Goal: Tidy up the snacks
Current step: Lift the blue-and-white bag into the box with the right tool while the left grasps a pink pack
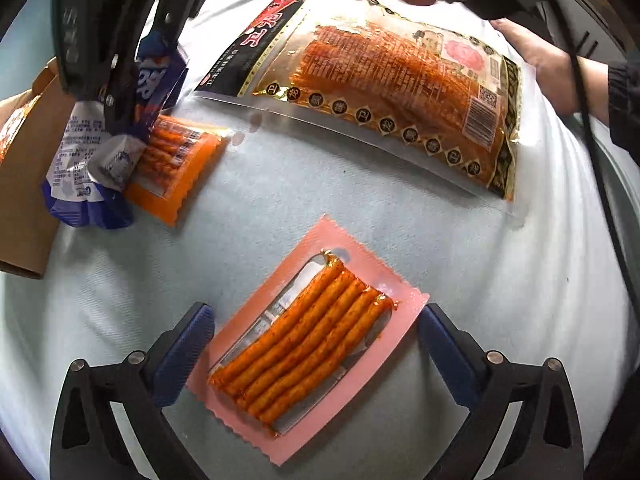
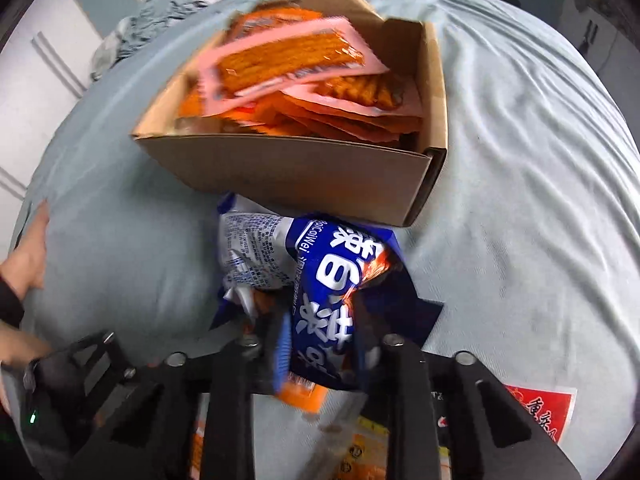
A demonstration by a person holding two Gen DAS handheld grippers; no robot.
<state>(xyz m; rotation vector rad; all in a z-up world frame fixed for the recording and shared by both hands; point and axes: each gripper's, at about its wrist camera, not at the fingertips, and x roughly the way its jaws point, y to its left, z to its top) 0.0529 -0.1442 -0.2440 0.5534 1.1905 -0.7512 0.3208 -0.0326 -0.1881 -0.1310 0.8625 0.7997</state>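
A pink packet of orange spicy sticks (image 1: 304, 340) lies flat on the pale blue sheet. My left gripper (image 1: 316, 354) is open above it, one blue pad on each side and neither touching. My right gripper (image 2: 320, 344) is shut on a crumpled blue and white snack bag (image 2: 320, 272), which hangs just in front of an open cardboard box (image 2: 288, 176). In the left wrist view that right gripper (image 1: 120, 80) shows at the upper left with the blue bag (image 1: 92, 160) dangling from it. The box holds several pink and orange packets (image 2: 288, 60).
A large clear bag of red spicy strips (image 1: 384, 88) lies at the back. A small orange packet (image 1: 176, 160) sits partly under the blue bag, next to the box (image 1: 20, 208). A person's hand (image 1: 540, 60) is at the right. A red packet (image 2: 540, 412) lies near the bottom right.
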